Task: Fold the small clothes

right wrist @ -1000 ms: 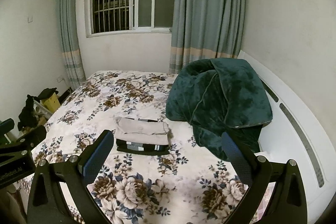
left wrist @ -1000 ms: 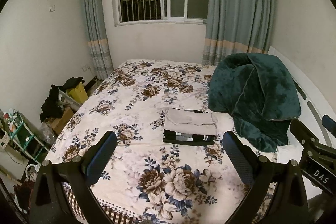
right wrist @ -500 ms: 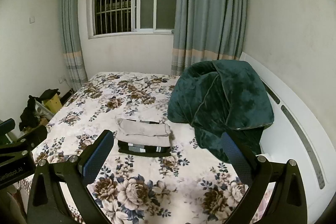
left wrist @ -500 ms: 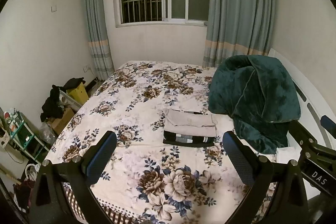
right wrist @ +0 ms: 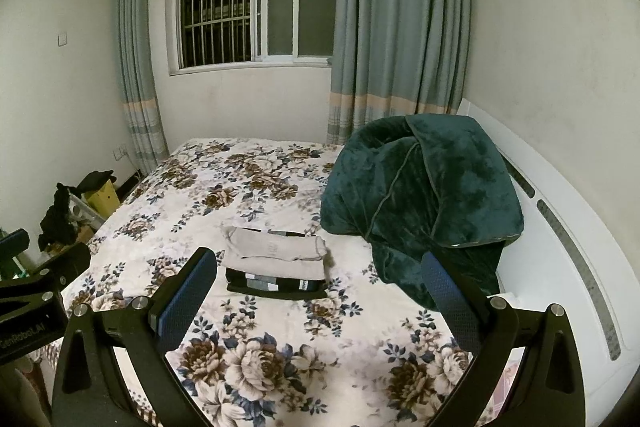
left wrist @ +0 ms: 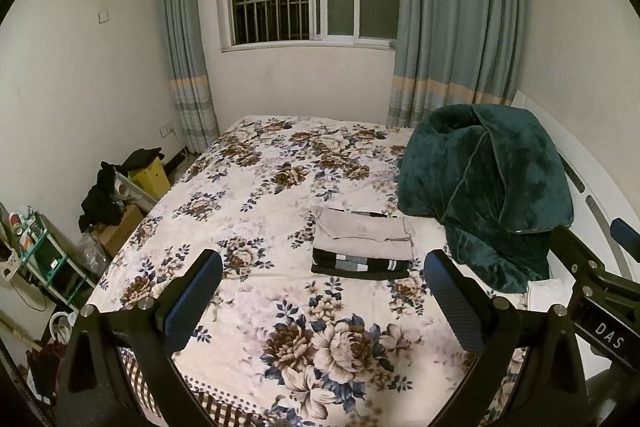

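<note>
Left wrist view: my left gripper [left wrist: 322,297] hangs over the near end of the bed [left wrist: 256,195], its fingers [left wrist: 196,293] spread wide with nothing between them. My right gripper [right wrist: 318,297] is the same, wide apart and empty, and its body shows at the right edge of the left view.

The clothes sit as a small stack [left wrist: 362,247] near the middle of the bed, just beside the green blanket [left wrist: 484,187] heaped against the headboard [right wrist: 560,227]. On top lies a beige top [left wrist: 360,235], folded flat, with a dark striped piece [left wrist: 358,265] under it. Both grippers are well apart from the stack. I see no loose garment on the bed waiting to be folded, so I judge the folding to be done or nearly so.

These pieces look light, soft and limp. They will sag and slide apart if I lift from one point, and the beige one could slip off the dark one. If I had to move the stack, I would pinch its near folded edge with both grippers, one toward each corner, catching every layer. Taking only the top layer would pull the fold open. The bed cover is soft too, so a low pinch may catch it along with the cloth.
</note>
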The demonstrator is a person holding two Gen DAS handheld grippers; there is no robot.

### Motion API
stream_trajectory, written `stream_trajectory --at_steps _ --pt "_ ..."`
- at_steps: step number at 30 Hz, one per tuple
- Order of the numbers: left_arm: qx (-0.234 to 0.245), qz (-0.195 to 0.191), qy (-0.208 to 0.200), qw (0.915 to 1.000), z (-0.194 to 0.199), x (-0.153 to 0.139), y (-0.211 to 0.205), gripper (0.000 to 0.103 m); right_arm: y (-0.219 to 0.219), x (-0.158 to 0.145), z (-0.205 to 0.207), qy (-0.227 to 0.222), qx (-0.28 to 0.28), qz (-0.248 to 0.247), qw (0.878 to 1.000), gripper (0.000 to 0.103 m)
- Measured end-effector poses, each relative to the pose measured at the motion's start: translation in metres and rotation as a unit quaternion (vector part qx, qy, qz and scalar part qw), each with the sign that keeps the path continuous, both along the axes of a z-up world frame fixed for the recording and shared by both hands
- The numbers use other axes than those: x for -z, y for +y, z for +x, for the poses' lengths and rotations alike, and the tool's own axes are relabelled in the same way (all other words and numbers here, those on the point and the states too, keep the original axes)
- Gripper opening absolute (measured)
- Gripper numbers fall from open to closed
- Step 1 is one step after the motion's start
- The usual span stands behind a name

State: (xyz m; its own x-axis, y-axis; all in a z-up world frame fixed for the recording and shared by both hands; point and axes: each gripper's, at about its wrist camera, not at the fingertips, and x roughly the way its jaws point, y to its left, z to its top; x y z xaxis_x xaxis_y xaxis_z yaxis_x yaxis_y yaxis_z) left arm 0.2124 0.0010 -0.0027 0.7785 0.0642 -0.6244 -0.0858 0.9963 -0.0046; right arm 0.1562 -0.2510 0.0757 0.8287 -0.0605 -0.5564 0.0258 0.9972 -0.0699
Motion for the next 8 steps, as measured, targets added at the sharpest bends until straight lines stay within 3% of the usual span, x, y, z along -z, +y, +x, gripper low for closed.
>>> stream_trajectory --at_steps 8 --pt "-0.01 0.002 -0.007 0.9999 -0.0023 -0.0043 -0.0024 0.103 0.0014 0.0006 0.0014 -0.001 0.001 0.0 1.0 0.103"
